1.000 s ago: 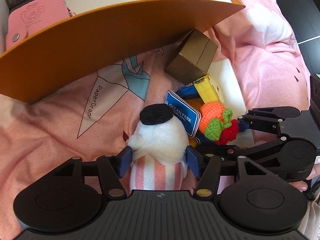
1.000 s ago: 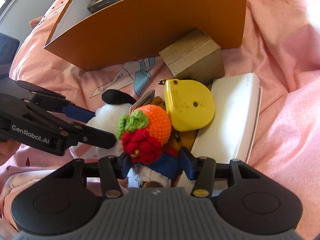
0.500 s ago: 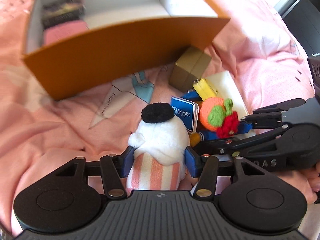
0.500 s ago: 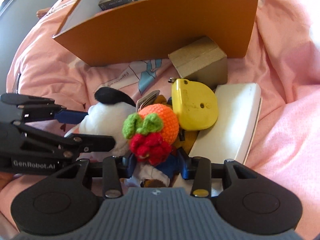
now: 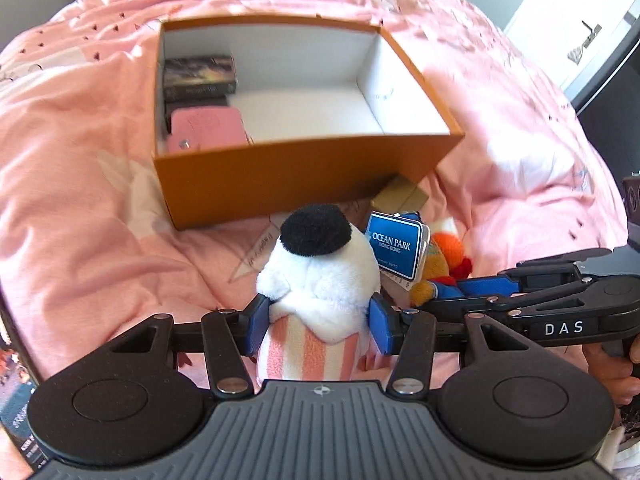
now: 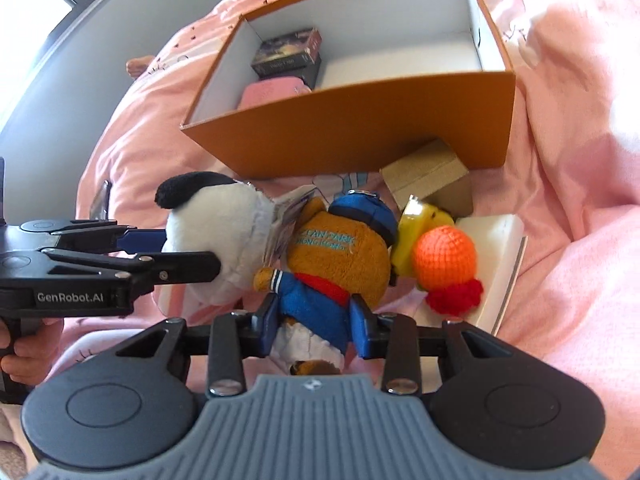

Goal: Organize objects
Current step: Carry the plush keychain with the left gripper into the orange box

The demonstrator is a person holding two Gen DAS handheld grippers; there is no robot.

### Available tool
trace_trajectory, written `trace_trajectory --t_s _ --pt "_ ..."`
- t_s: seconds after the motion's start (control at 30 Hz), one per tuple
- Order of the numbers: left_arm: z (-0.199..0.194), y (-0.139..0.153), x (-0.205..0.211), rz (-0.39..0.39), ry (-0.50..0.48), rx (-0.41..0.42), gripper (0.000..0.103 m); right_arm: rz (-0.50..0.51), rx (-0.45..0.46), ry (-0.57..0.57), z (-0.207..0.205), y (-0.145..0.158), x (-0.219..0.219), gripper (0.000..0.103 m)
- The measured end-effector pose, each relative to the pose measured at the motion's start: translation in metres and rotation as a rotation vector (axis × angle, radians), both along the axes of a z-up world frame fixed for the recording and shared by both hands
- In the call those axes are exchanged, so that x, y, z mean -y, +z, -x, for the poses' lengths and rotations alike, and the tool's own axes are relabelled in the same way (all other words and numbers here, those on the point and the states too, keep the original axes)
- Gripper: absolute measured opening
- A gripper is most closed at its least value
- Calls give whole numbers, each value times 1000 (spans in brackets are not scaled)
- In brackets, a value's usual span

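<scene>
My left gripper (image 5: pixel 318 322) is shut on a white plush with a black cap and pink-striped body (image 5: pixel 316 276), held above the pink bedding; the plush also shows in the right wrist view (image 6: pixel 220 240). My right gripper (image 6: pixel 314 322) is shut on a brown bear plush in a blue jacket (image 6: pixel 332 264) with an Ocean Park tag (image 5: pixel 394 246). Both are lifted in front of the open orange box (image 5: pixel 304 176), which also shows in the right wrist view (image 6: pixel 360 136).
Inside the box lie a dark card box (image 5: pixel 198 74) and a pink wallet (image 5: pixel 208 130). On the bedding lie a gold-brown small box (image 6: pixel 430 174), a yellow tape measure (image 6: pixel 420 216), an orange crochet toy (image 6: pixel 446 262) and a white slab (image 6: pixel 500 264).
Both grippers have risen with their plush toys, so the box interior now shows. The orange crochet toy has dropped off the bear to the right.
</scene>
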State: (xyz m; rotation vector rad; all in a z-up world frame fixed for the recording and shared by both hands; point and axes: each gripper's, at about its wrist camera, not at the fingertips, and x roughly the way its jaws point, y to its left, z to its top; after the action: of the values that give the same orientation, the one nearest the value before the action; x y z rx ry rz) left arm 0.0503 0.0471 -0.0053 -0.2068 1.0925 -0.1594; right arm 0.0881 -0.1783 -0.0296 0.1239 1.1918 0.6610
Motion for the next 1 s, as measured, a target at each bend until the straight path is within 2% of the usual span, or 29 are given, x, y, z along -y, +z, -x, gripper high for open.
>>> trace_trajectory --t_s 0.17,0.33,0.53,0.63,0.7,0.83,1.0 --pt "-1 27 -14 48 52 79 59 -91 30 -32 -7 25 13 39" --pt "-14 49 -27 102 104 151 59 -195 102 -38 -18 58 14 39" --pt "-44 75 -40 144 164 252 59 -223 242 -32 -42 92 8 39" --pt "-69 78 -43 144 184 272 59 -220 287 -37 -62 102 5 39" --pt "-89 73 -44 155 192 270 59 -210 315 -43 -78 105 5 39" --pt "-125 36 -44 175 245 181 59 -122 351 -58 -116 90 -8 39" --pt "-142 -12 -39 181 291 105 59 -122 187 -81 -159 40 -15 39"
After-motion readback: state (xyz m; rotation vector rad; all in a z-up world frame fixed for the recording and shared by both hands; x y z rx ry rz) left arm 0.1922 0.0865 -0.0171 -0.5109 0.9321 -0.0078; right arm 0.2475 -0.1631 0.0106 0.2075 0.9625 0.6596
